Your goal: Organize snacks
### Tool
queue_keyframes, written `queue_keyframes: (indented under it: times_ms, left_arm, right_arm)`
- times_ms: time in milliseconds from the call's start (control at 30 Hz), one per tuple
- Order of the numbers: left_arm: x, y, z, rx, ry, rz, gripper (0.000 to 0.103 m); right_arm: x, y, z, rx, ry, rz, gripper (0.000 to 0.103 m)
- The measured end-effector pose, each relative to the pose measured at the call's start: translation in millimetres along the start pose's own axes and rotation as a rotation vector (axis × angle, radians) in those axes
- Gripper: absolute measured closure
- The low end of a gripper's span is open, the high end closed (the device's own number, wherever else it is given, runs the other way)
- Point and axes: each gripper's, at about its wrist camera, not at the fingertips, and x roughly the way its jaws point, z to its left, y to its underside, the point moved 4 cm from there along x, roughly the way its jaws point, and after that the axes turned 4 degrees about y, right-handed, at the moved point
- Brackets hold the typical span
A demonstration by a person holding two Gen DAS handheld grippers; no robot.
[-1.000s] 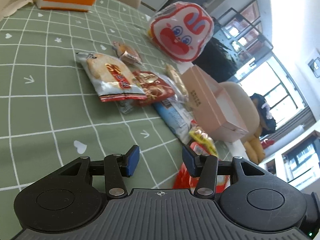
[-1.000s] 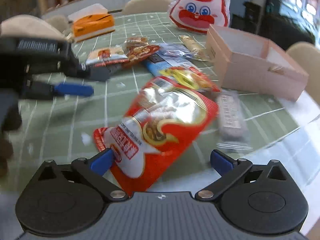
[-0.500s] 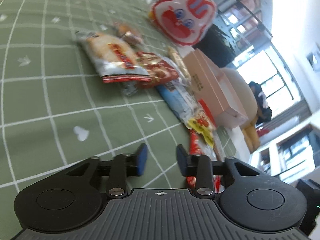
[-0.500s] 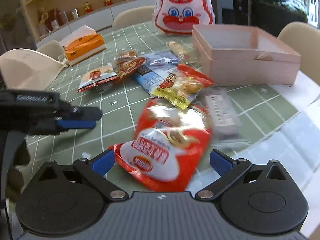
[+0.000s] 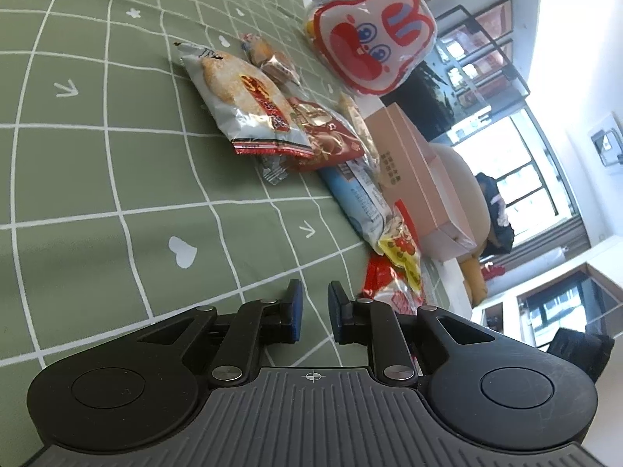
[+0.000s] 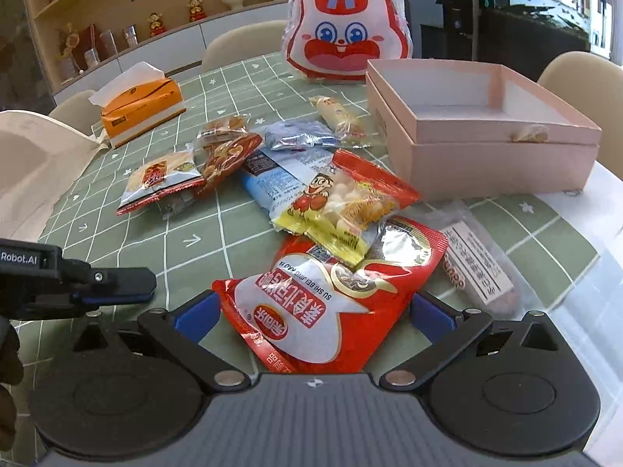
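Several snack packs lie on the green checked tablecloth (image 6: pixel 202 241). A big red and white bag (image 6: pixel 350 292) lies flat between the fingers of my right gripper (image 6: pixel 315 307), which stands wide open around it, pads beside its edges. A yellow and red snack pack (image 6: pixel 342 206) overlaps the bag's far end. An open pink box (image 6: pixel 486 155) stands at the right. My left gripper (image 5: pixel 313 292) hovers low over bare cloth with its jaws shut on nothing; in the right wrist view the left gripper (image 6: pixel 128 284) pokes in from the left.
Farther back lie a rice cracker pack (image 5: pixel 241 101), a dark red pack (image 6: pixel 229 155), a blue pack (image 6: pixel 272 183) and a clear wrapped bar (image 6: pixel 479 264). A rabbit-face bag (image 6: pixel 346 27) and an orange tissue box (image 6: pixel 140 109) stand at the far side. Chairs ring the table.
The left jaws have closed from half open to nearly touching, and that gripper sank a little. The right gripper shifted sideways; the red bag now lies squarely between its fingers.
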Motion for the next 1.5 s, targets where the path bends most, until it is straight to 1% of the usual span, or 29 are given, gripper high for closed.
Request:
queue_keyframes:
  times_ms: [33,100,167,200,233,267,367,433,500,567,600,633,667,700,767,833,900,933,967,1000,1033,1100,1133,1167,1233,1300,1367,1433,1500]
  left_arm:
    - [0.6,0.4,-2.1,0.025,0.006,0.003,0.084]
    - [1.6,3.2,-9.4,0.091,0.025,0.008,0.082]
    - [3.4,8.6,-24.1,0.199,0.065,0.012,0.082]
    - [3.1,12.4,-33.6,0.262,0.089,0.008,0.082]
    - [2.2,16.6,-43.1,0.325,0.110,0.000,0.082]
    - [-0.3,22.1,-56.9,0.409,0.131,-0.020,0.082]
    - [-6.5,40.6,-92.4,0.637,0.162,-0.089,0.082]
    - [-5.8,52.0,-110.0,0.750,0.145,-0.117,0.082]
    - [-0.5,60.3,-120.4,0.812,0.101,-0.123,0.082]
    - [9.6,63.6,-126.3,0.835,0.055,-0.111,0.082]
    - [13.9,64.6,-126.6,0.831,0.040,-0.101,0.081]
    - [20.0,62.9,-126.7,0.817,0.017,-0.086,0.080]
    - [24.3,57.9,-121.6,0.785,-0.020,-0.069,0.080]
    - [30.0,50.1,-117.0,0.751,-0.048,-0.063,0.080]
    - [38.1,36.5,-109.5,0.660,-0.074,-0.072,0.079]
    - [47.5,24.0,-102.6,0.555,-0.079,-0.075,0.080]
    - [60.4,17.6,-96.9,0.465,-0.060,-0.049,0.080]
    - [66.3,17.9,-96.2,0.444,-0.049,-0.030,0.080]
    - [72.2,21.7,-96.8,0.433,-0.033,0.005,0.080]
    - [76.5,26.1,-97.6,0.433,-0.017,0.037,0.077]
    - [78.5,31.8,-98.8,0.442,0.001,0.064,0.077]
    - [78.6,38.1,-99.0,0.425,0.042,0.127,0.077]
    - [74.1,38.6,-95.9,0.396,0.058,0.138,0.077]
    - [67.8,35.8,-92.9,0.375,0.058,0.118,0.077]
    - [46.9,24.4,-86.0,0.353,0.029,0.030,0.077]
    - [22.5,9.3,-75.9,0.330,-0.035,-0.078,0.077]
    - [5.0,0.3,-65.2,0.311,-0.108,-0.143,0.077]
    - [-3.3,-2.9,-55.5,0.295,-0.156,-0.157,0.077]
    - [-4.3,0.3,-49.2,0.292,-0.164,-0.135,0.077]
  right_arm:
    - [0.1,-0.1,-0.7,-0.014,-0.010,0.001,0.001]
    - [-2.7,2.5,-1.9,-0.067,-0.031,-0.005,0.009]
    - [-11.8,10.9,-5.6,-0.132,-0.058,-0.025,0.024]
    - [-17.4,16.5,-8.6,-0.171,-0.068,-0.035,0.028]
    - [-23.3,22.4,-12.0,-0.212,-0.074,-0.048,0.038]
    - [-29.4,28.1,-16.4,-0.248,-0.078,-0.059,0.042]
    - [-44.5,38.5,-36.5,-0.290,-0.068,-0.082,0.042]
    - [-50.4,40.8,-51.8,-0.294,-0.046,-0.093,0.042]
    - [-52.2,41.3,-66.7,-0.278,-0.037,-0.101,0.041]
    - [-51.2,40.6,-80.6,-0.233,-0.053,-0.094,0.034]
    - [-51.1,40.8,-85.7,-0.215,-0.060,-0.098,0.034]
    - [-51.4,42.1,-87.8,-0.215,-0.061,-0.106,0.029]
    - [-51.6,44.1,-89.0,-0.220,-0.062,-0.110,0.017]
    - [-50.8,46.1,-89.2,-0.221,-0.067,-0.107,0.011]
    - [-50.3,48.3,-87.4,-0.232,-0.074,-0.095,0.005]
    - [-49.2,44.6,-87.6,-0.227,-0.086,-0.045,0.000]
    - [-48.6,39.6,-90.2,-0.198,-0.103,-0.013,0.000]
    - [-48.4,37.9,-90.4,-0.191,-0.106,0.002,0.000]
    - [-48.4,36.7,-89.6,-0.196,-0.108,0.019,0.000]
    - [-47.9,34.7,-87.3,-0.210,-0.118,0.042,0.001]
    - [-49.3,32.7,-86.7,-0.194,-0.138,0.049,0.004]
    - [-54.0,27.5,-87.2,-0.109,-0.189,0.023,0.005]
    - [-55.9,24.3,-85.5,-0.077,-0.203,0.002,0.005]
    - [-57.0,20.5,-81.6,-0.055,-0.198,-0.024,0.005]
    - [-54.0,13.3,-70.8,-0.042,-0.166,-0.058,0.005]
    - [-42.5,6.5,-55.3,-0.055,-0.132,-0.055,0.005]
    - [-25.7,-0.6,-42.0,-0.077,-0.084,-0.033,0.006]
    - [-6.9,-2.1,-33.2,-0.096,-0.034,0.011,0.006]
    - [0.4,-1.5,-25.9,-0.146,0.027,-0.005,0.011]
